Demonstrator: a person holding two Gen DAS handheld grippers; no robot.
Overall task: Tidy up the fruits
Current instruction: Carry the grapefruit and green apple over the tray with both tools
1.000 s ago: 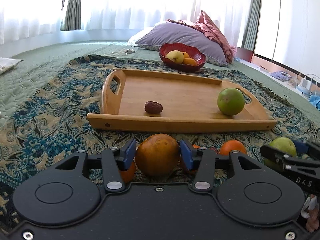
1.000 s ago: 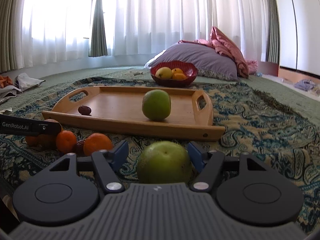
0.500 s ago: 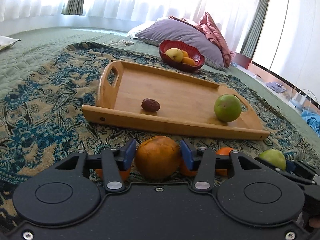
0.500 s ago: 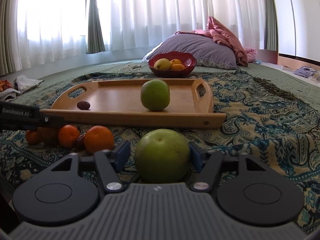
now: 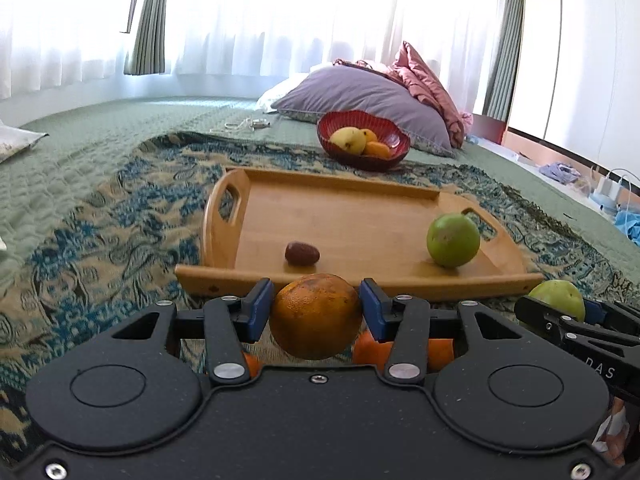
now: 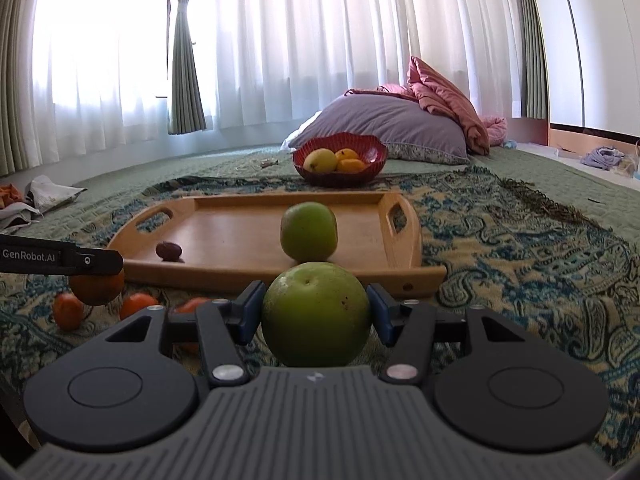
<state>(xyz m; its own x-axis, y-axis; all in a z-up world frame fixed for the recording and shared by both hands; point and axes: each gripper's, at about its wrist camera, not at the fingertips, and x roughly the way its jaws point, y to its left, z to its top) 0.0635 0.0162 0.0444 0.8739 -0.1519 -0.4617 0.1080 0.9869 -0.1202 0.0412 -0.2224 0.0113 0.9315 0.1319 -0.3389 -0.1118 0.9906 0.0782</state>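
Left gripper (image 5: 316, 312) clamped on brown-orange fruit (image 5: 315, 316), right gripper (image 6: 315, 312) on green fruit (image 6: 315, 314): lift both clear of tray rim (image 5: 360, 280) at 12 o'clock, set down beside date (image 5: 302, 253), then release.

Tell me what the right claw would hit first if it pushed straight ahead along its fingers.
Probably the near rim of the wooden tray, directly ahead of the right claw and the green fruit it grips. The green fruit on the tray lies just beyond; depth is uncertain.

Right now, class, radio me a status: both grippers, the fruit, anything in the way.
Left gripper shut on orange. Right gripper, just closed, shut on green fruit. Wooden tray ahead, open space between date and second green fruit.
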